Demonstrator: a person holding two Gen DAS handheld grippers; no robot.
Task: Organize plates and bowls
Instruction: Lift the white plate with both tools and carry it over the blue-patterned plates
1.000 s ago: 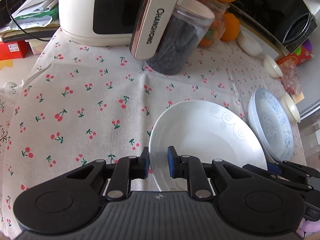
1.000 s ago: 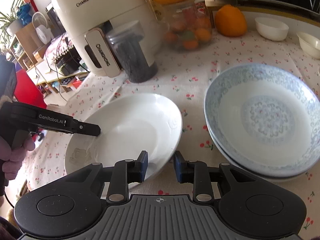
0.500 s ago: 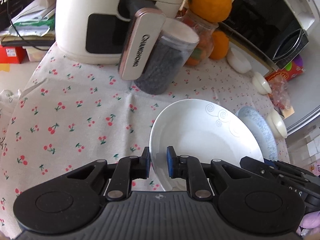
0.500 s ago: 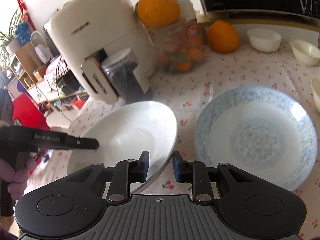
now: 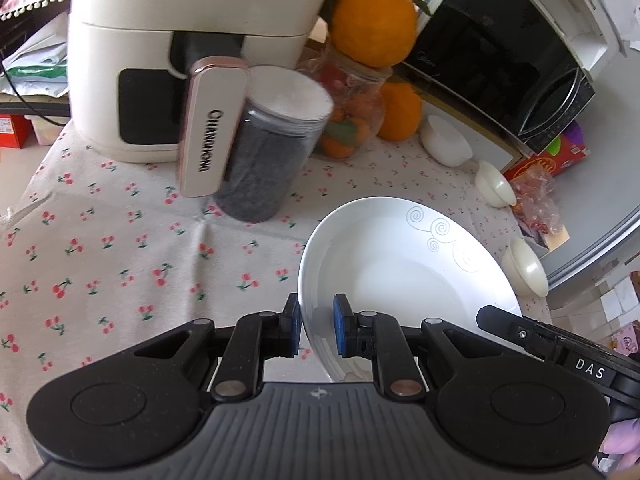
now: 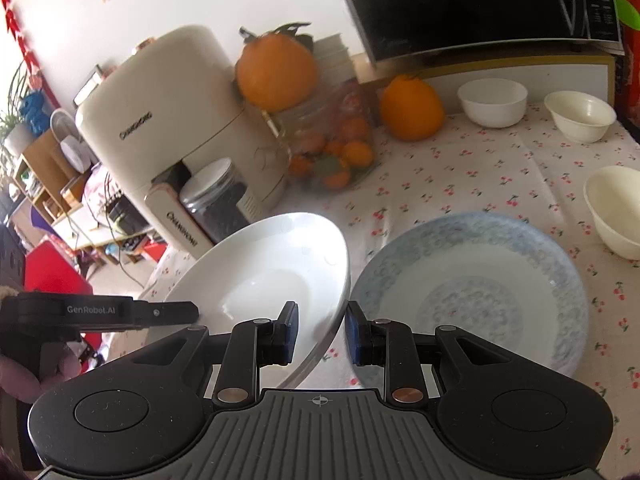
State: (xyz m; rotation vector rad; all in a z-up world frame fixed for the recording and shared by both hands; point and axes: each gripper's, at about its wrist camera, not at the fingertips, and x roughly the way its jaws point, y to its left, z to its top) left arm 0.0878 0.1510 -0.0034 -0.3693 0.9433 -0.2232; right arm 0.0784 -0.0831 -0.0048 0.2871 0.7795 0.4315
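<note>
A white plate with swirl marks (image 5: pixel 404 268) is held up off the cherry-print tablecloth (image 5: pixel 120 248), tilted. My left gripper (image 5: pixel 316 326) is shut on its near left rim. My right gripper (image 6: pixel 320 328) is shut on the opposite rim of the same plate (image 6: pixel 264 276). A blue-patterned plate (image 6: pixel 472 292) lies on the cloth just right of it. Three small white bowls (image 6: pixel 492 102) (image 6: pixel 580 114) (image 6: pixel 618 208) stand at the back right; they also show in the left wrist view (image 5: pixel 446 146).
A cream air fryer (image 5: pixel 192 52) and a dark-filled jar (image 5: pixel 272 148) stand at the back left. A glass jar of small oranges (image 6: pixel 332 148), large oranges (image 6: pixel 412 108) and a black microwave (image 5: pixel 500 52) stand behind. Snack packets (image 5: pixel 536 196) lie at the table's right edge.
Both grippers have lifted the white plate off the cloth and tilted it, carrying it up and toward the blue-patterned plate. The grip on both rims is unchanged.
</note>
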